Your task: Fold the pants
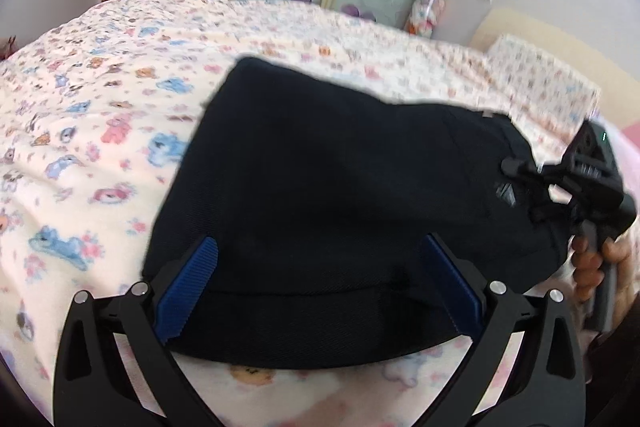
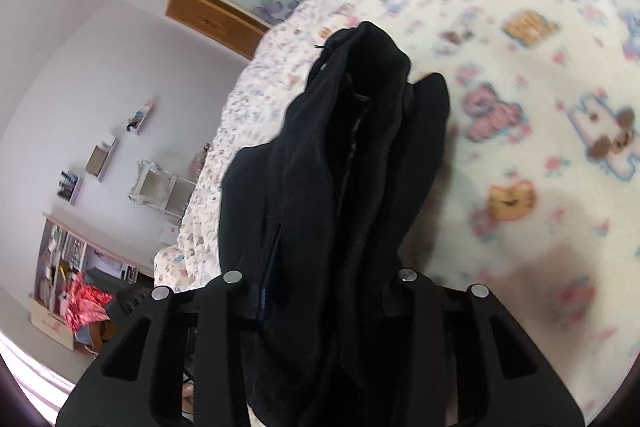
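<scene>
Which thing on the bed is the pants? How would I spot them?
Look at the big bed with the cartoon-animal blanket. Lying on it is a folded dark bundle: the pants. They are the only plain black thing on that pale, colourful print, and the right gripper clamps one end.

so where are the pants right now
The black pants lie folded on the cartoon-print bedspread, filling the middle of the left wrist view between the open left gripper fingers. Their right end is bunched in the right gripper.
</scene>
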Action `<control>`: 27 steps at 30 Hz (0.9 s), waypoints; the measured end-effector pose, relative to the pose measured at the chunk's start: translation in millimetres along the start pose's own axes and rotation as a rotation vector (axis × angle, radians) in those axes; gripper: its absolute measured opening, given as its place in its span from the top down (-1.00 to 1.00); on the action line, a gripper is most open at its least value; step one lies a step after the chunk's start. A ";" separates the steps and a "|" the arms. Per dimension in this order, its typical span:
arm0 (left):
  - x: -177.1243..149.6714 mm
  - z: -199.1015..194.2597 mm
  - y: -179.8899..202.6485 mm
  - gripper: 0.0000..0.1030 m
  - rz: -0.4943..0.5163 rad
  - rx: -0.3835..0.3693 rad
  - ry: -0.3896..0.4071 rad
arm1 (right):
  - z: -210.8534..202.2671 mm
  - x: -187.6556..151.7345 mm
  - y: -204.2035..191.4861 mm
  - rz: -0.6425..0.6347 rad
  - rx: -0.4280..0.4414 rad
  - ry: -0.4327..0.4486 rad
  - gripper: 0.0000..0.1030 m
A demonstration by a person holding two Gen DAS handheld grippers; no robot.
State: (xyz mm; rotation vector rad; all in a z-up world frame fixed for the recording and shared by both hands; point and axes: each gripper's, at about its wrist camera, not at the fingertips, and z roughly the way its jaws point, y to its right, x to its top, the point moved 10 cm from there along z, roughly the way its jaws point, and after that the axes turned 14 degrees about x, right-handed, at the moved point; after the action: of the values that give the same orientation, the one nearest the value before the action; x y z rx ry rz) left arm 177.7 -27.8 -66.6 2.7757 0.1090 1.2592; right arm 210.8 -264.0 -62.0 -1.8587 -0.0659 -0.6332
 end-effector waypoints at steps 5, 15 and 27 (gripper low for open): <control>51.6 -35.3 -37.1 -0.97 -0.138 -0.048 0.097 | 5.9 2.6 -29.2 -0.078 0.030 -0.002 0.31; 79.0 35.8 -81.8 -0.96 -0.213 -0.168 -0.189 | 5.3 2.0 -15.7 -0.064 -0.002 -0.009 0.31; 36.8 77.9 -60.8 -0.96 -0.306 -0.527 -0.477 | -4.0 -9.5 0.8 -0.019 -0.017 -0.004 0.31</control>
State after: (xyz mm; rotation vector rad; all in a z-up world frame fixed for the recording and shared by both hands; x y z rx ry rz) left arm 258.9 32.3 -97.0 2.3897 0.1352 0.4489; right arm 201.4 -265.4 -66.0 -1.8776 -0.0806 -0.6453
